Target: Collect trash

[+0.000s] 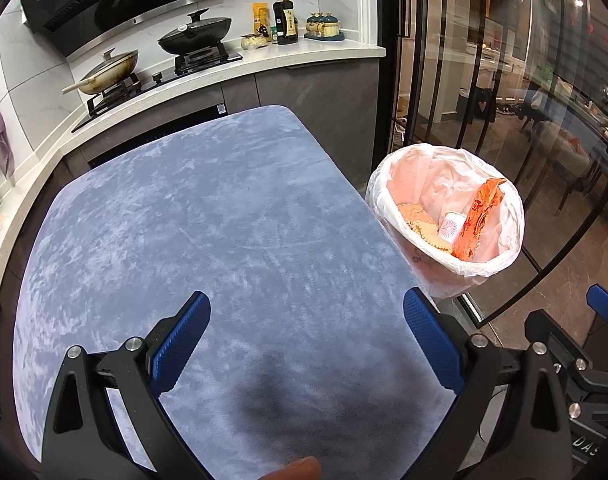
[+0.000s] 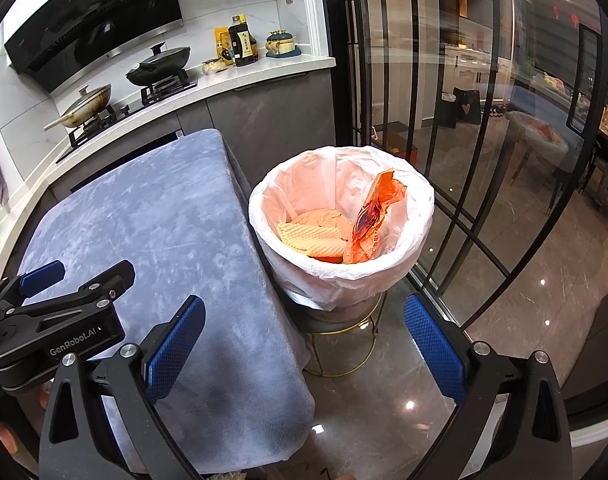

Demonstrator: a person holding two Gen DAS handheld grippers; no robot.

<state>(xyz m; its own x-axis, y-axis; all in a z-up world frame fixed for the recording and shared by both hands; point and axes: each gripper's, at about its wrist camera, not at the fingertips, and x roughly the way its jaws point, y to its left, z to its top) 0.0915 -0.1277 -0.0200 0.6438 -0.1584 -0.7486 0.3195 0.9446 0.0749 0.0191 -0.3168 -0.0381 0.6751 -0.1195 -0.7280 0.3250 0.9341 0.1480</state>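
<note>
While both grippers hang with nothing between their blue pads, the collecting looks close to finished, judging by what lies where. Nearest the cameras, the left gripper [image 1: 305, 340] has its fingers spread wide over the grey-blue cloth of the counter [image 1: 208, 220], and the right gripper [image 2: 304, 344] has its fingers spread just as wide, half over the counter's edge and half over the floor. No scrap of litter shows on the cloth in either view, though the strip closest to the person is hidden behind the grippers. Just beside the counter's right edge stands the trash bin [image 2: 383, 276], lined with a white bag and raised on a small gold-legged stool [image 2: 339, 344]. Inside it lie an orange-red wrapper [image 2: 373, 216] propped against the far wall, 1 ridged yellow piece [image 2: 309, 236] and, seen from the left wrist, a small white cup [image 1: 451, 226]. Farther back, the kitchen worktop [image 1: 304, 54] carries pans and bottles, none of it evidently trash. What remains is probably only a last check.
</note>
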